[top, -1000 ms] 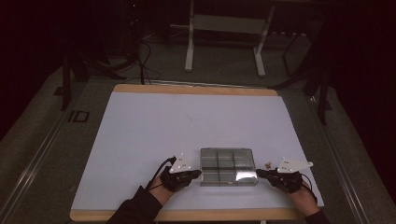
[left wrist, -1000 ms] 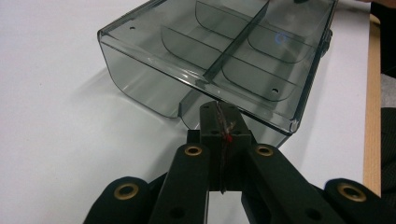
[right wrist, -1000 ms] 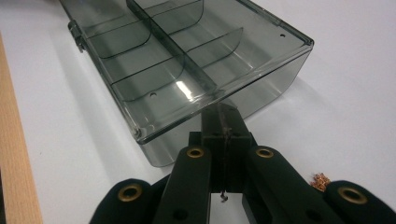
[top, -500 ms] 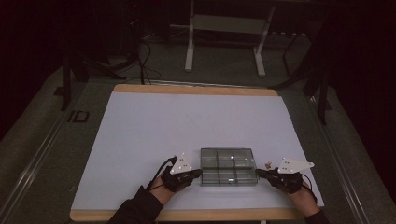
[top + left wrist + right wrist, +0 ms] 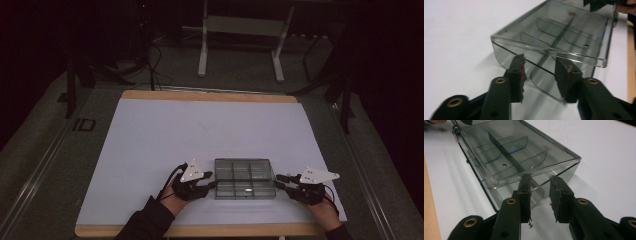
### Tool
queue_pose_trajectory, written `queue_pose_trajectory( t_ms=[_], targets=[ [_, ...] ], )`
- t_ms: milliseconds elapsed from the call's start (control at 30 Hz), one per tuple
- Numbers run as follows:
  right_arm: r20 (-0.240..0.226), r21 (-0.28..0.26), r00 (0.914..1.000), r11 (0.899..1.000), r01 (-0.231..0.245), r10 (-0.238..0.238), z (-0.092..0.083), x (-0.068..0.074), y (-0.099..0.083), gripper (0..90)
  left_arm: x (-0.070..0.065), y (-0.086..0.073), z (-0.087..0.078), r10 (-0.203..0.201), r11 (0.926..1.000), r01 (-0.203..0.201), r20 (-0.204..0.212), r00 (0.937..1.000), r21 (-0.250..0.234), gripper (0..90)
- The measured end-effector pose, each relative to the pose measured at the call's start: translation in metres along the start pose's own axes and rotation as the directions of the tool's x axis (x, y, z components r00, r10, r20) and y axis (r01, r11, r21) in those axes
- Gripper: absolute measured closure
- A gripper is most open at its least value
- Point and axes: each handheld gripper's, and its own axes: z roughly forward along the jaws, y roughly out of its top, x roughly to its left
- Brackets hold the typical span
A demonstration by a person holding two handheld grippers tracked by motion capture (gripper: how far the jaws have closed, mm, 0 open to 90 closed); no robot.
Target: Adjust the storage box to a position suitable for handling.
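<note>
Clear compartment box (image 5: 245, 178) lies on the worktop (image 5: 150, 145) near its front edge, long axis running hand to hand. Left hand-held gripper (image 5: 211, 181) and right hand-held gripper (image 5: 280, 181) face its short ends, equally near; both jaws have just been opening and stand released, nothing clamped.

The clear box (image 5: 245, 178) at the bench's (image 5: 200, 130) six o'clock edge blocks the way between the tools; from nine through three o'clock the white surface lies open.
</note>
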Motion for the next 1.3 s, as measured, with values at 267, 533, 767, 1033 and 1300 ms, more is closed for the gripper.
queue_pose_trajectory(
  t_ms=[267,533,767,1033,1300],
  targets=[
    [0.029,-0.032,0.9995,0.999,0.017,-0.016,-0.001,-0.004,0.008,65.2,0.002,0.013,-0.003,0.046,0.9983,-0.046,-0.002,0.9989,-0.037,57.2],
    [0.046,-0.059,0.9983,0.998,0.037,-0.035,0.001,-0.007,0.018,66.0,0.004,0.02,-0.002,0.062,0.9966,-0.062,0.0,0.9981,-0.055,58.1],
    [0.045,-0.066,0.9975,0.996,0.058,-0.055,0.003,-0.008,0.025,70.3,0.005,0.026,0.001,0.073,0.9943,-0.073,-0.002,0.9973,-0.077,60.4],
    [0.062,-0.084,0.9966,0.995,0.059,-0.054,0.005,-0.012,0.032,73.6,0.01,0.033,0.001,0.078,0.9923,-0.079,-0.016,0.9969,-0.096,63.4],
    [0.089,-0.087,0.9932,0.993,0.082,-0.075,0.007,-0.015,0.04,75.3,0.012,0.043,0.004,0.096,0.9888,-0.098,-0.024,0.9951,-0.112,67.0]
  ],
)
